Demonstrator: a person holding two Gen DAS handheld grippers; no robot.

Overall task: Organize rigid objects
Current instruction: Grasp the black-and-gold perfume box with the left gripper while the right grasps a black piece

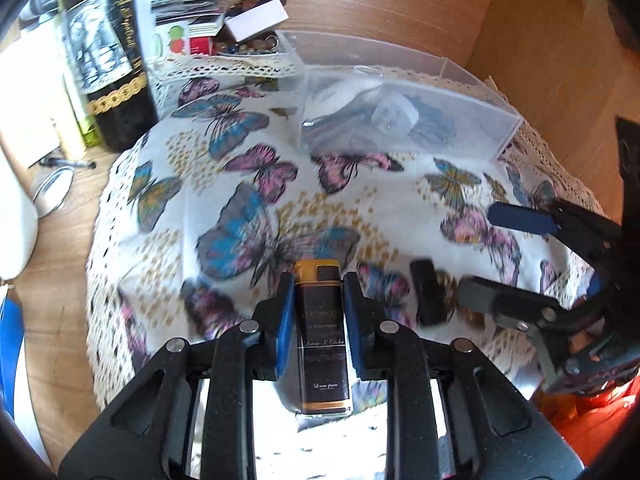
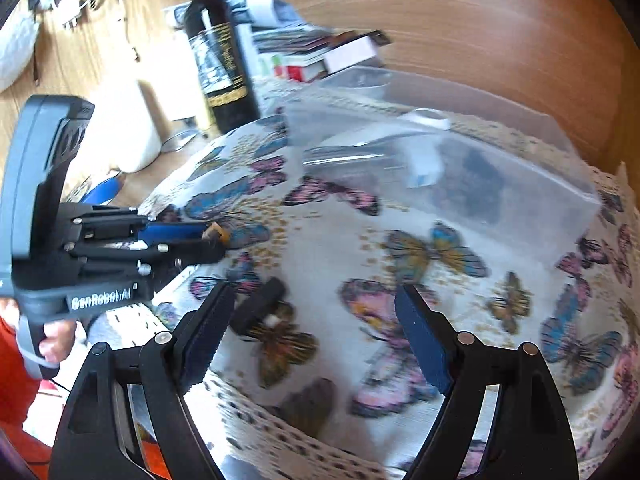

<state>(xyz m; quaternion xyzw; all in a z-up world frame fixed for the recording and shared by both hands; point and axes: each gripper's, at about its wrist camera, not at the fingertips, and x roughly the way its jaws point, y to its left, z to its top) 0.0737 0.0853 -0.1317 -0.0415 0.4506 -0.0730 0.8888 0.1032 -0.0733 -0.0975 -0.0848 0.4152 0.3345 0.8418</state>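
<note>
My left gripper (image 1: 317, 312) is shut on a slim dark brown box with gold ends (image 1: 322, 336), held above the butterfly cloth (image 1: 248, 184). In the right wrist view the left gripper (image 2: 214, 236) shows at the left with the box's gold tip (image 2: 216, 235) between its pads. My right gripper (image 2: 316, 328) is open and empty over the cloth; it also shows in the left wrist view (image 1: 476, 240). A small black block (image 1: 428, 292) lies on the cloth, beside the right gripper's left finger (image 2: 258, 304). A clear plastic bin (image 1: 404, 108) (image 2: 440, 160) holds several dark and white items.
A dark wine bottle (image 1: 112, 60) (image 2: 220, 56) stands at the cloth's left edge. Stacked books and small boxes (image 1: 208, 20) sit behind it. A wooden wall (image 1: 520, 40) backs the table. A white object (image 2: 132, 128) and a pen (image 1: 68, 163) lie on the left.
</note>
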